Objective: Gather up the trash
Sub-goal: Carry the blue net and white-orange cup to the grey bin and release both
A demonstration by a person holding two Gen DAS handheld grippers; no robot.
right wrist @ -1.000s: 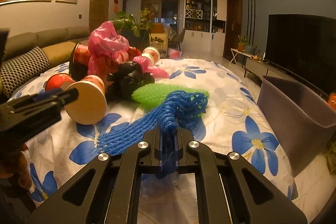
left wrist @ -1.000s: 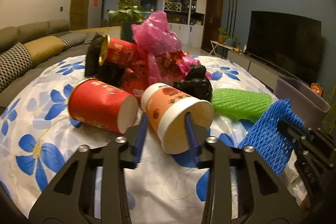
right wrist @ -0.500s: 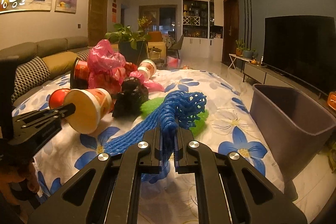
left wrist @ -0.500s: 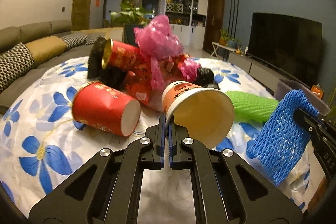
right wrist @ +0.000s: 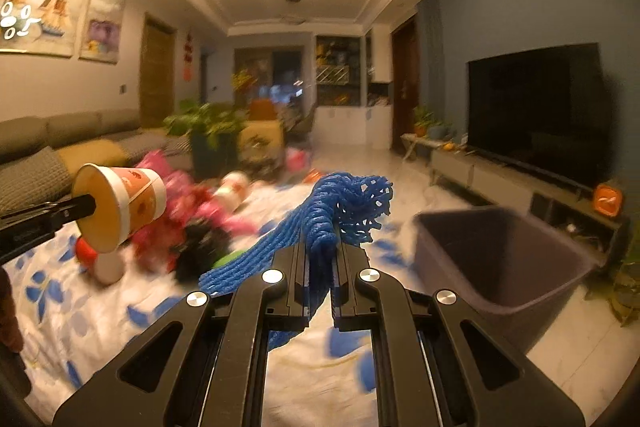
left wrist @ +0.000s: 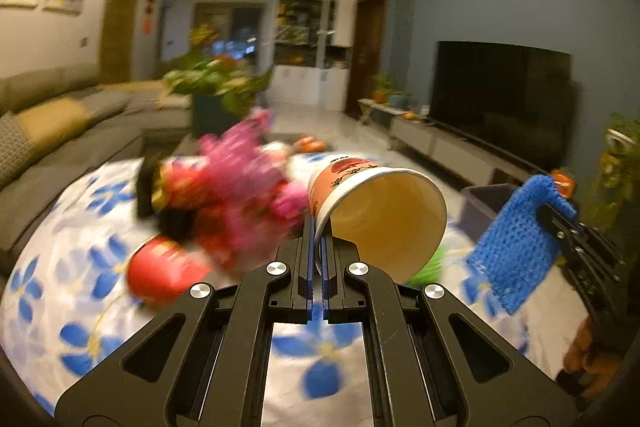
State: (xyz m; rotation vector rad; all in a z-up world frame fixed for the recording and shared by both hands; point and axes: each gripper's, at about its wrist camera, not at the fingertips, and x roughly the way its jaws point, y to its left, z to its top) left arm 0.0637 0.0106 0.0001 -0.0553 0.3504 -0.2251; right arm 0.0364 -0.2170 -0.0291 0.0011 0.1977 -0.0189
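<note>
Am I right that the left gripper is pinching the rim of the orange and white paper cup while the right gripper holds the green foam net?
Not quite. The right gripper holds the blue foam net, as the right wrist view shows. The green one lies on the table. The left gripper does pinch the rim of the orange and white paper cup.

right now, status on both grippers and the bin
Left gripper shut on paper cup rim, lifted. Right gripper shut on blue foam net. Bin open at right, nothing blocking.

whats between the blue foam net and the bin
Nothing: in the right wrist view only bare floral tablecloth separates the blue foam net from the bin.
</note>
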